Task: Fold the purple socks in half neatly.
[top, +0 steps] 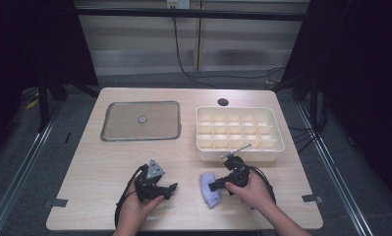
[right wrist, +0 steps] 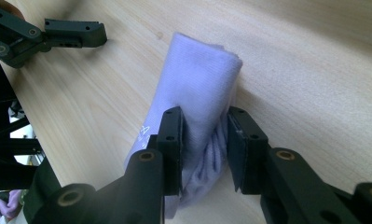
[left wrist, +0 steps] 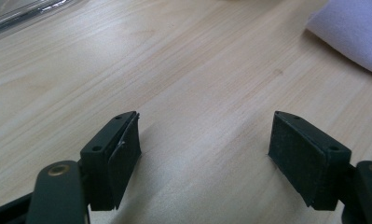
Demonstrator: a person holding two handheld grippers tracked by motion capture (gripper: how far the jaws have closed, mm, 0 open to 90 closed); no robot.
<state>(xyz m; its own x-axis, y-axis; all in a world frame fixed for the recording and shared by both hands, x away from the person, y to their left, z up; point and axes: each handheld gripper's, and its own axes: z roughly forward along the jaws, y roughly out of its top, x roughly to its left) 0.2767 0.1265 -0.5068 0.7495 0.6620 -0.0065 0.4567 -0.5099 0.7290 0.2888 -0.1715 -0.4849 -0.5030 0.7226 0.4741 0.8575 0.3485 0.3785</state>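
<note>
we see the right gripper [right wrist: 204, 149] with both jaws around a rolled pale lilac cloth [right wrist: 197, 98], pads pressing its bunched end, on the wooden table [right wrist: 314, 70]. the left gripper [right wrist: 48, 35] sits upper left, apart from the cloth.

A pale lilac folded cloth [right wrist: 200, 98] lies bunched on the wooden table, near its front edge.

1. No word, number or brand can be read on anything here.
2. The cloth [right wrist: 197, 98] carries a small white mark at about 7 o'clock on its fold, just beside the left pad; it looks like a tiny logo or letter, but it is too small and blurred to make out.
</note>
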